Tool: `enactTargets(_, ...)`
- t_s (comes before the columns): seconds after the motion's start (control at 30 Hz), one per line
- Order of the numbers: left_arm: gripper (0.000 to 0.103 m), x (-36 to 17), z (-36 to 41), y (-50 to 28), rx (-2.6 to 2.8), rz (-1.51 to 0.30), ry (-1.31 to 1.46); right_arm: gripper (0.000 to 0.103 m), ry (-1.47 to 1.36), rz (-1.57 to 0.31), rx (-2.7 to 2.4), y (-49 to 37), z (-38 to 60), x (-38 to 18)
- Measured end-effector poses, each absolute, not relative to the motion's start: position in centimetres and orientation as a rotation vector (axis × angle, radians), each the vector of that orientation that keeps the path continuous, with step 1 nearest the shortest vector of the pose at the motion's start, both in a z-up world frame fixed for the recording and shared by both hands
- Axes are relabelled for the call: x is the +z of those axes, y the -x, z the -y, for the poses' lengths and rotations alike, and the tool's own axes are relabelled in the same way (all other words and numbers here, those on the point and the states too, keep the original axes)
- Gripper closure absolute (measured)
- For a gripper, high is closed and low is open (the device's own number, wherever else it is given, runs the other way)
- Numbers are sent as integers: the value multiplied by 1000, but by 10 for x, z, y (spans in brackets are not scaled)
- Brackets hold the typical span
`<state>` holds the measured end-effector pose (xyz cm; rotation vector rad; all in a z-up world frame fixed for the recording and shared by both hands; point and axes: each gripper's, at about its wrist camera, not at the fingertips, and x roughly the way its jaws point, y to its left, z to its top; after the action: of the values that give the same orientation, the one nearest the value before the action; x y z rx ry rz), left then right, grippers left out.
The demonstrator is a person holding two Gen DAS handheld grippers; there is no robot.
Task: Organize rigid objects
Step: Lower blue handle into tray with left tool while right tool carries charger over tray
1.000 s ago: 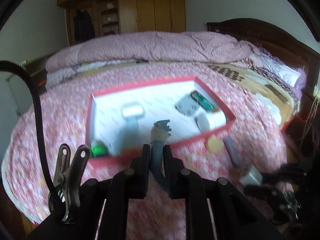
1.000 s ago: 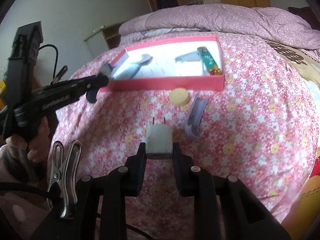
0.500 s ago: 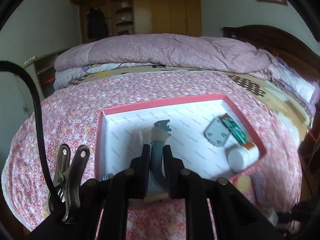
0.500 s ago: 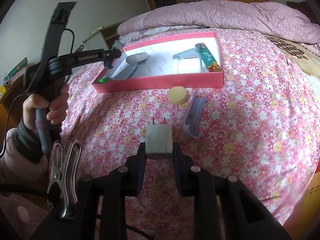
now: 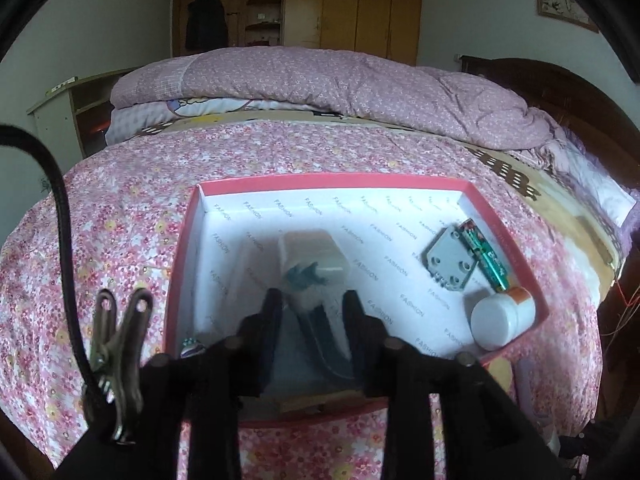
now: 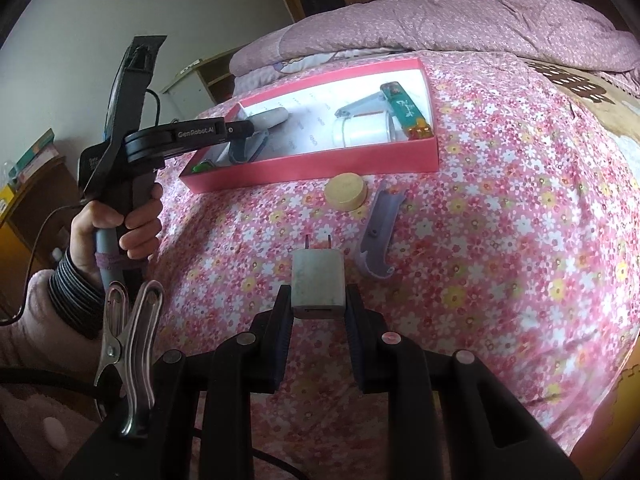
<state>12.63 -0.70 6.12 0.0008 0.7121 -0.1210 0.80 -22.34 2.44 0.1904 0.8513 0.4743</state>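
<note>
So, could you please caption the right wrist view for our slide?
Right tongs grip a white charger above the floral bedspread, red box beyond.

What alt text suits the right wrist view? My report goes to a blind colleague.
The right tongs grip a white plug charger above a pink floral bedspread. Ahead lie a yellow disc and a lilac clip beside a red box, where the left tongs reach in.
</note>
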Motion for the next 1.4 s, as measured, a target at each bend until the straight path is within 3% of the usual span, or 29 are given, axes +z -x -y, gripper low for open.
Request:
enactTargets(0.17, 55, 62, 0, -117, -116, -721, 40, 77, -184, -846, 471, -8, 223, 27)
enactTargets(1.03, 46, 45, 6, -104, -76, -722, 14, 77, -99, -771, 442, -101, 190, 84)
enactTargets(1.4, 43, 44, 9, -103, -71, -711, 6, 77, -23, -808, 375, -151, 177, 80)
